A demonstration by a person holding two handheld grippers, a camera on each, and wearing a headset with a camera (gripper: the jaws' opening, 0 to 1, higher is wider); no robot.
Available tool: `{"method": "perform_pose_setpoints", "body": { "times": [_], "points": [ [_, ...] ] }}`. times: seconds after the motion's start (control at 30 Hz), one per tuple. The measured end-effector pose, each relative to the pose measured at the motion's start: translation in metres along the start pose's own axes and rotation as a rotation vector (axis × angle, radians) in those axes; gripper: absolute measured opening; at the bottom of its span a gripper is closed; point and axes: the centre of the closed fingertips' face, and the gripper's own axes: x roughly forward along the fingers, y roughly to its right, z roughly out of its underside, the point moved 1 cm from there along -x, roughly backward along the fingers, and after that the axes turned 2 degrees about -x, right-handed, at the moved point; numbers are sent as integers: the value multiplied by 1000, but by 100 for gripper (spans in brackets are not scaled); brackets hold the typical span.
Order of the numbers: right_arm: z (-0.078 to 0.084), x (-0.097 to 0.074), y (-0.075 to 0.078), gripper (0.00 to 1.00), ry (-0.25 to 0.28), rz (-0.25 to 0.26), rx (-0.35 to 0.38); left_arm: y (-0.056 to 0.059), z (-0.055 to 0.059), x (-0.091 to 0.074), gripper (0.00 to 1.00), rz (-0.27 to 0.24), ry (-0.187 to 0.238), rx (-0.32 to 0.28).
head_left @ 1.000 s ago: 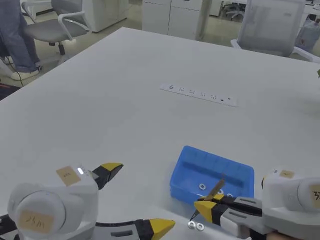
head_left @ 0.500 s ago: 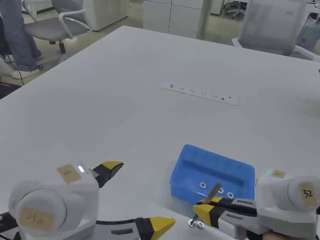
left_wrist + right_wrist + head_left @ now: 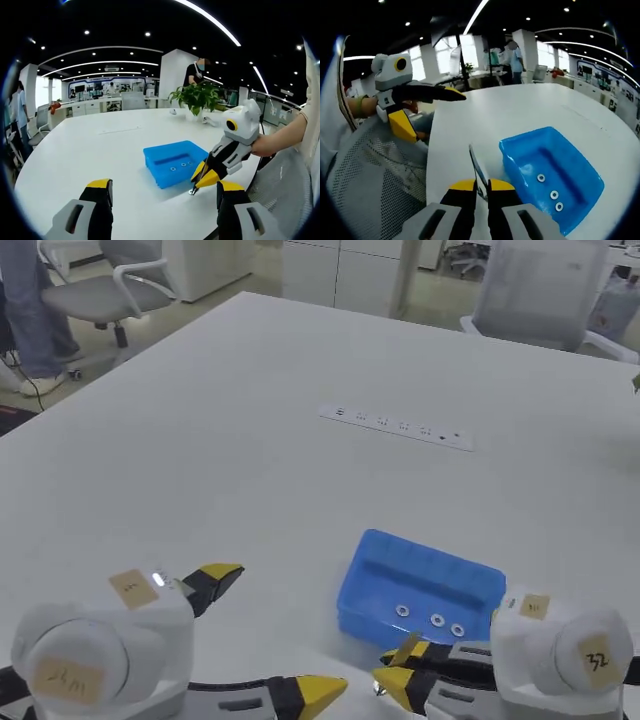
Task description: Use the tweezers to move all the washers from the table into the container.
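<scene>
Blue container [image 3: 415,572] holding three washers [image 3: 437,620], right tool [image 3: 482,186] pinching tweezers [image 3: 476,165] beside it, left tool [image 3: 164,185] spread, power strip [image 3: 398,427] beyond.

Right gripper [image 3: 393,667] drawn back toward the near table edge; tweezers [image 3: 478,172] now clear of blue container [image 3: 420,580]

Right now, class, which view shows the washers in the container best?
Right gripper view: three washers lie large and unblocked in the container. Head view shows them smaller; left gripper view, as tiny specks.
</scene>
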Motion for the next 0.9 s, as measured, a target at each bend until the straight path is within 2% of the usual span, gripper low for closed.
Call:
{"method": "perform_pose_setpoints", "body": {
  "times": [0.13,0.2,0.27,0.37,0.5,0.63,0.9],
  "points": [
    [0,1,1,3,-20,16,-60,1,0,0,87,1,-3,3],
    [1,1,4,2,-21,22,-48,0,0,0,87,0,-2,2],
    [0,1,6,2,-6,22,-2,0,0,0,88,-1,0,-1],
    [-1,0,10,2,22,19,107,0,0,0,88,-1,1,1],
    [-14,-10,22,2,140,35,288,-1,-1,0,88,-4,3,-1],
    [-21,-20,30,2,168,41,308,1,-1,-1,88,-1,3,-1],
    [-42,-33,35,2,231,42,333,2,-1,-1,88,4,-1,2]
  ]
}}
